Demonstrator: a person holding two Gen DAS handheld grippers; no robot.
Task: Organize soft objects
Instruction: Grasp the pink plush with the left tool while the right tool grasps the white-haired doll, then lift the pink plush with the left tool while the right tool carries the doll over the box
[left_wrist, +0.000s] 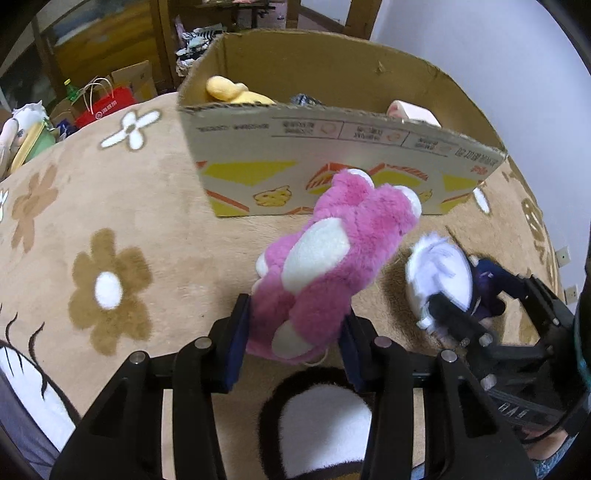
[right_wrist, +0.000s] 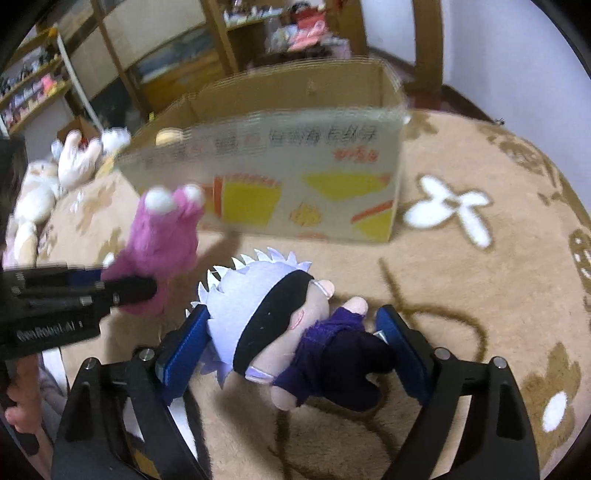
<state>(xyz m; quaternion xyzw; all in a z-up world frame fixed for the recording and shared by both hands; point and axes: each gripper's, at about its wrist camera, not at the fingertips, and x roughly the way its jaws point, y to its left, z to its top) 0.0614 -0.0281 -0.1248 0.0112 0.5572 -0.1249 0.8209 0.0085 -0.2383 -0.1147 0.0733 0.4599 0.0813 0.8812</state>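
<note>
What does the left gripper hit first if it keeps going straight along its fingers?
Likely the cardboard box: its printed front wall stands just past the pink plush clamped in the left gripper. Depth is unclear; it might meet the rug first.

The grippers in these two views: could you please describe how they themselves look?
Both are black, angular two-finger frames with silver round pins at the joints. The left gripper and the right gripper each carry flat blue pads on the fingers. White lettering runs along the left one's side, and a dark cable hangs by the right one.
</note>
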